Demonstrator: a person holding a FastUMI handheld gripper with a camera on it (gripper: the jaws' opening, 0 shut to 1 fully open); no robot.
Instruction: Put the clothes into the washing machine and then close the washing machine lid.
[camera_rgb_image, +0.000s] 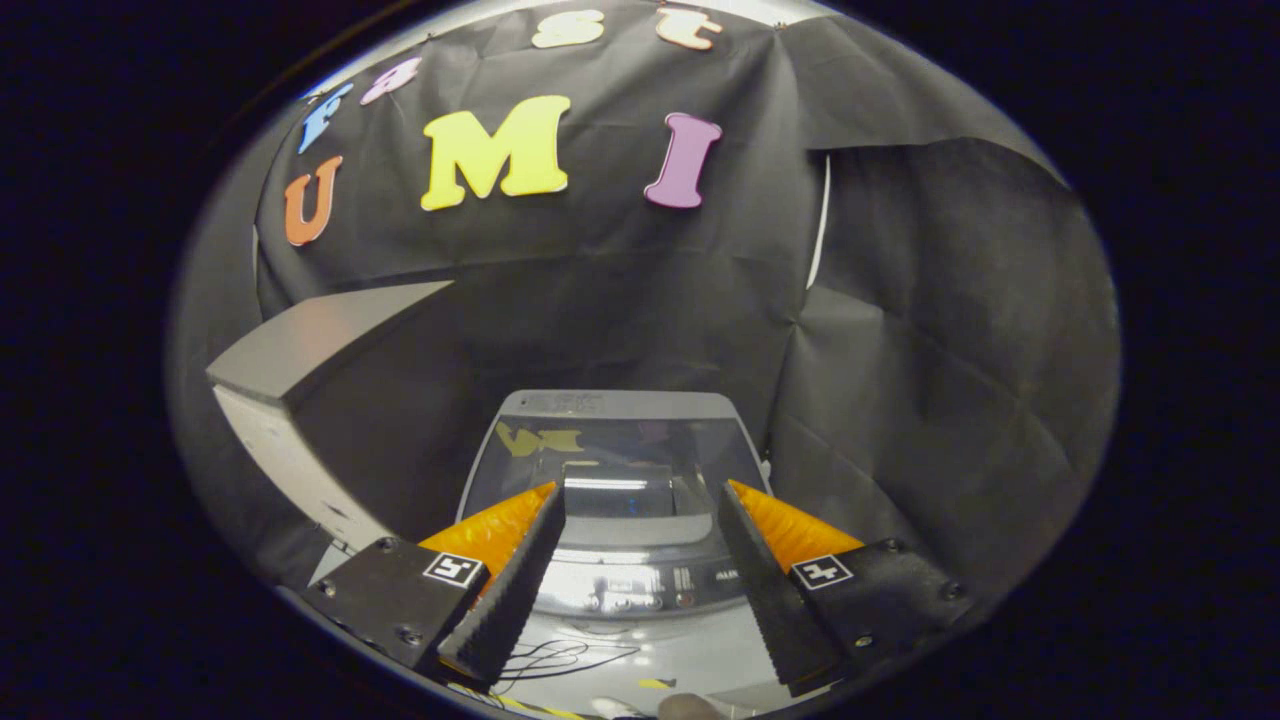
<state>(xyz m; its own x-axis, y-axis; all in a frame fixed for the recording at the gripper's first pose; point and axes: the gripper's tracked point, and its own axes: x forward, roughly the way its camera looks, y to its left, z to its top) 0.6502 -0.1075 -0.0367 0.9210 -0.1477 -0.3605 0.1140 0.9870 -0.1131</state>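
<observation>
The hand-held gripper (640, 500) hangs with its two fingers spread wide apart and nothing between them; neither finger touches anything. Just ahead of and below the fingertips stands the washing machine (615, 405), a small grey top-loading unit set against the black cloth wall of the booth. Its lid (610, 460) lies down flat over the tub, closed; it is a dark, glossy, see-through panel with a grey frame, and it mirrors the wall and a bright strip of light. Through the gap between the fingers the near part of the lid shows, and nearer still the curved silver control panel (625, 585) along the machine's front edge, with a row of small buttons and markings too small to make out. Whether clothes lie inside the tub cannot be told, since the reflections on the lid hide what is under it. Below the control panel, on the pale surface closest to the camera, a thin black cable (560, 658) lies in loose loops between the bases of the two fingers. To the left of the machine, well apart from the left finger, a grey box-like cabinet (300, 370) with a flat top and a lighter side face stands against the cloth. To the right of the machine the black cloth hangs in creases down to the floor level.
</observation>
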